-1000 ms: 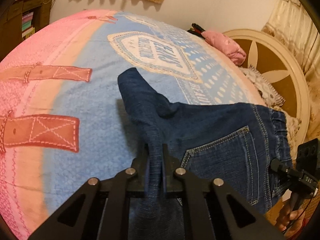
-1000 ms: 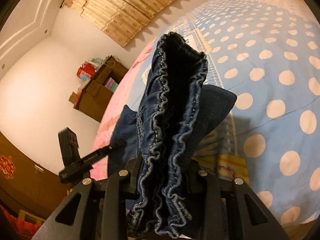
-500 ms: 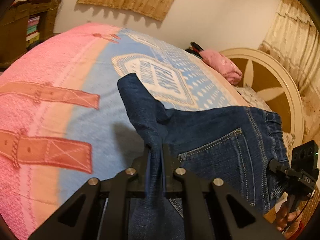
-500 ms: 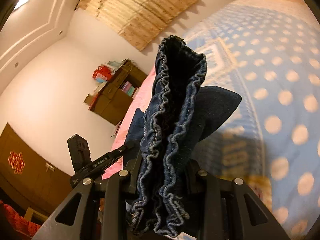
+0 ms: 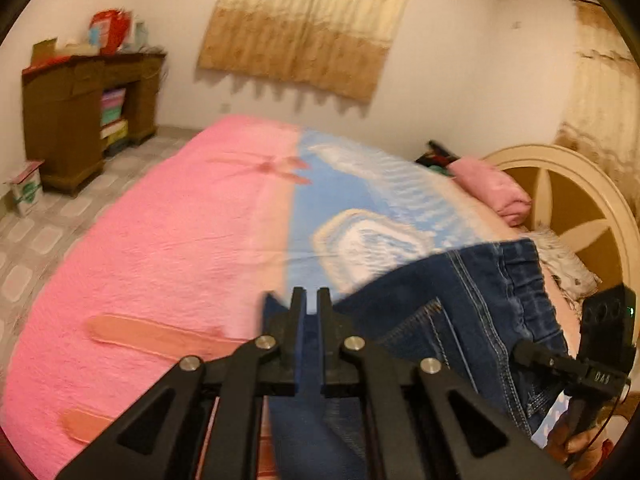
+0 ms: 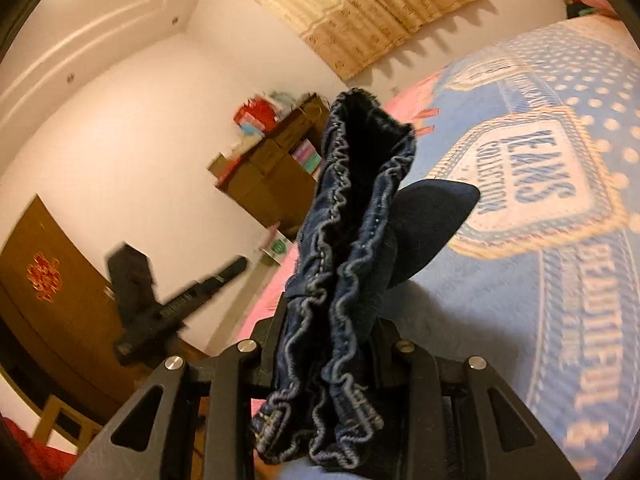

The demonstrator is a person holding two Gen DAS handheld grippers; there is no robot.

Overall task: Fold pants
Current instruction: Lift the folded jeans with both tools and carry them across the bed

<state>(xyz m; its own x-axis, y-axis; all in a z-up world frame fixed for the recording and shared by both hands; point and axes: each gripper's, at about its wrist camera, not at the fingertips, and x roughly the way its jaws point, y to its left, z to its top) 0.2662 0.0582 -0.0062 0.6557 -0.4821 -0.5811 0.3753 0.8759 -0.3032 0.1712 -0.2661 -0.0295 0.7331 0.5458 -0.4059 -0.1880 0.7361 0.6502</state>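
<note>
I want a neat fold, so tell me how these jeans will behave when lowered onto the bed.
The jeans are probably floppy: the cloth sags between the two grippers. The elastic waistband bunches in the right gripper, so it will likely land wrinkled. The denim looks thick, so it should hold a crease once flattened on the bed.

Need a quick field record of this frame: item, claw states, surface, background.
item: denim pants, dark blue, back pocket showing
left claw: shut on a fold of the pants
right claw: shut on the gathered elastic waistband
pants state: held up between both claws, above the bed
surface: bed cover, pink and blue
background: brown cabinet, pink pillow, round headboard
</note>
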